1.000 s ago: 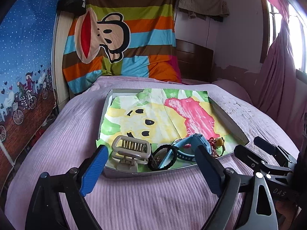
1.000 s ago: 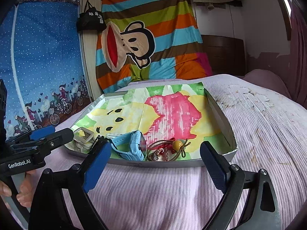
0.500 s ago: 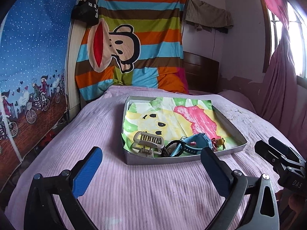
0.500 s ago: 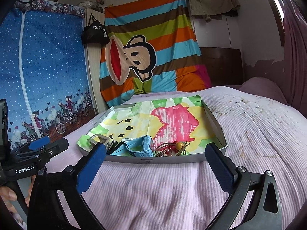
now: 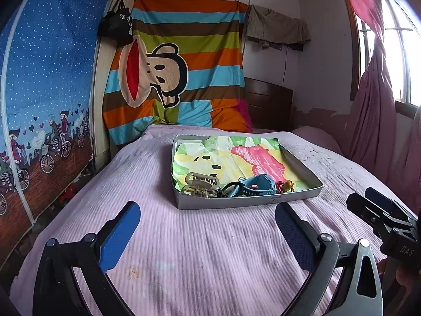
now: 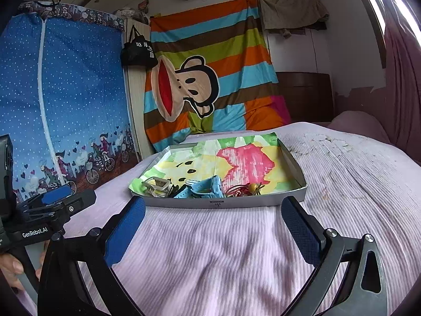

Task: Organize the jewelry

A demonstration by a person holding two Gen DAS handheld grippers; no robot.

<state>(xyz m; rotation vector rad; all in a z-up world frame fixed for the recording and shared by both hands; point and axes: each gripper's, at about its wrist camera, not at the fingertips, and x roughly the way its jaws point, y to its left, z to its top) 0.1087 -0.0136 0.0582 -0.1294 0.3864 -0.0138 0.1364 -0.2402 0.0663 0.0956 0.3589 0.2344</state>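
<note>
A shallow grey tray [image 5: 244, 202] lined with a coloured drawing lies on the pink bed; it also shows in the right wrist view [image 6: 263, 200]. Along its near edge lie a beige hair claw [image 5: 201, 185] [image 6: 155, 185], a black hair tie [image 5: 231, 187], a blue watch [image 5: 254, 186] [image 6: 206, 187] and a red cord with a yellow bead [image 5: 285, 185] [image 6: 247, 189]. My left gripper [image 5: 208, 233] is open and empty, held back from the tray. My right gripper [image 6: 214, 230] is open and empty, also short of the tray.
The pink ribbed bedspread [image 5: 210, 250] spreads around the tray. A blue wardrobe cover [image 5: 44, 105] stands at the left, a striped monkey cloth [image 5: 179, 79] hangs at the head, and a pink curtain [image 5: 373, 110] hangs by the window at the right.
Both grippers have pulled back and up from the tray, which now looks smaller and farther. Both stay open. The items in the tray have not moved.
</note>
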